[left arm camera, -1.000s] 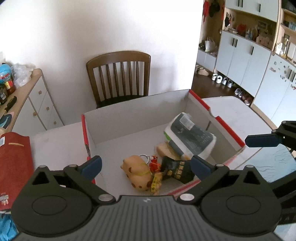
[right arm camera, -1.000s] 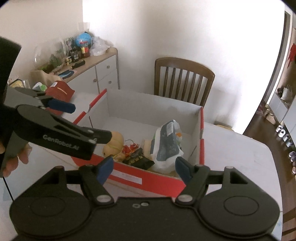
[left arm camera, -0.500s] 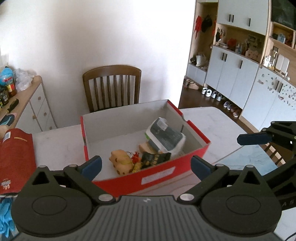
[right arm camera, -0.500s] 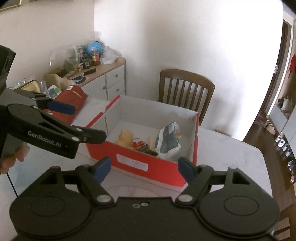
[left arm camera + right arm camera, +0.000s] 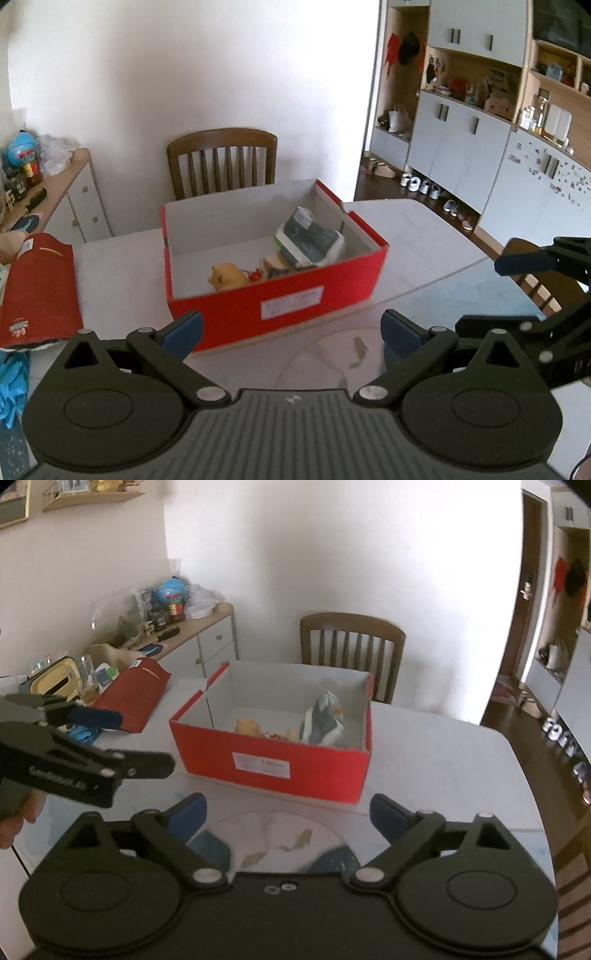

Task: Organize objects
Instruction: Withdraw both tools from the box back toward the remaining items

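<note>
A red cardboard box (image 5: 280, 299) (image 5: 273, 764) stands open on the white table. Inside lie a grey-and-white packet (image 5: 310, 240) (image 5: 323, 720), a tan plush toy (image 5: 225, 275) (image 5: 249, 725) and small snack packs. My left gripper (image 5: 291, 328) is open and empty, held back from the box's near side; it also shows at the left of the right wrist view (image 5: 110, 738). My right gripper (image 5: 288, 808) is open and empty in front of the box, and shows at the right edge of the left wrist view (image 5: 524, 260).
A red bag (image 5: 40, 288) (image 5: 136, 690) lies left of the box, with blue gloves (image 5: 13, 384) beside it. A wooden chair (image 5: 221, 162) stands behind the table. A cluttered sideboard (image 5: 166, 638) runs along the left wall. A round mat (image 5: 280, 842) lies on the table near me.
Both grippers have pulled back and up from the box, which now looks smaller and farther away. Both stay open and empty.
</note>
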Motion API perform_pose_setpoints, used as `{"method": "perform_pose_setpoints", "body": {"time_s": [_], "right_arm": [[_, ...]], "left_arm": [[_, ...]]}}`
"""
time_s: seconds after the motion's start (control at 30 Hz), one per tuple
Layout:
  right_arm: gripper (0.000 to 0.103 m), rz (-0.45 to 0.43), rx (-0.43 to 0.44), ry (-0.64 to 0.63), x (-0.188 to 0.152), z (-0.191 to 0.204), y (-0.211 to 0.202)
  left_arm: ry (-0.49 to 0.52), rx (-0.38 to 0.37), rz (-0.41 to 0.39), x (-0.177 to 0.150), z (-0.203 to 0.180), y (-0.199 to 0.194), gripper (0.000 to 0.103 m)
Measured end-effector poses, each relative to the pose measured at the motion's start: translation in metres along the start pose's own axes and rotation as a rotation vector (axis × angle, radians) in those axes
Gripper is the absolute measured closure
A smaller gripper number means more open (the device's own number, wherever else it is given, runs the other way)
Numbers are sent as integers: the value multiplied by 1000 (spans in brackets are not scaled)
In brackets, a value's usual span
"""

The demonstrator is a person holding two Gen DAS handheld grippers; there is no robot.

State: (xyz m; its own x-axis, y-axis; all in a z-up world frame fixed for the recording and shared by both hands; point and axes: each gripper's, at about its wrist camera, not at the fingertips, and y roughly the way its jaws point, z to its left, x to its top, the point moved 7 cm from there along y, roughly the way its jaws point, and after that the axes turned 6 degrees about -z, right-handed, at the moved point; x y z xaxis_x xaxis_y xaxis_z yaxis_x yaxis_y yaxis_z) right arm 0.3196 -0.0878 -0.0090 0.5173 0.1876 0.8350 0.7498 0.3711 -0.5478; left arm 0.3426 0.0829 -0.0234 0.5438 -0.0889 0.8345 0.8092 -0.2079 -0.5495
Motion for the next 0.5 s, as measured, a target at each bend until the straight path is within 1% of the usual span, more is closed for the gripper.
{"method": "perform_pose_setpoints", "body": {"time_s": [0.07, 0.13, 0.23, 0.5], "right_arm": [[3, -7, -19, 3, -9, -3, -6], [3, -4, -36, 13, -17, -7, -9], [3, 9, -56, 49, -32, -14, -13], [3, 85, -98, 123, -77, -29, -13]], "left_arm": [[12, -3, -2, -9, -6, -4, 1], [20, -13, 3, -19, -12, -7, 1], [22, -29, 27, -38, -20, -9, 1], [55, -74, 105, -90, -43, -2, 1]]}}
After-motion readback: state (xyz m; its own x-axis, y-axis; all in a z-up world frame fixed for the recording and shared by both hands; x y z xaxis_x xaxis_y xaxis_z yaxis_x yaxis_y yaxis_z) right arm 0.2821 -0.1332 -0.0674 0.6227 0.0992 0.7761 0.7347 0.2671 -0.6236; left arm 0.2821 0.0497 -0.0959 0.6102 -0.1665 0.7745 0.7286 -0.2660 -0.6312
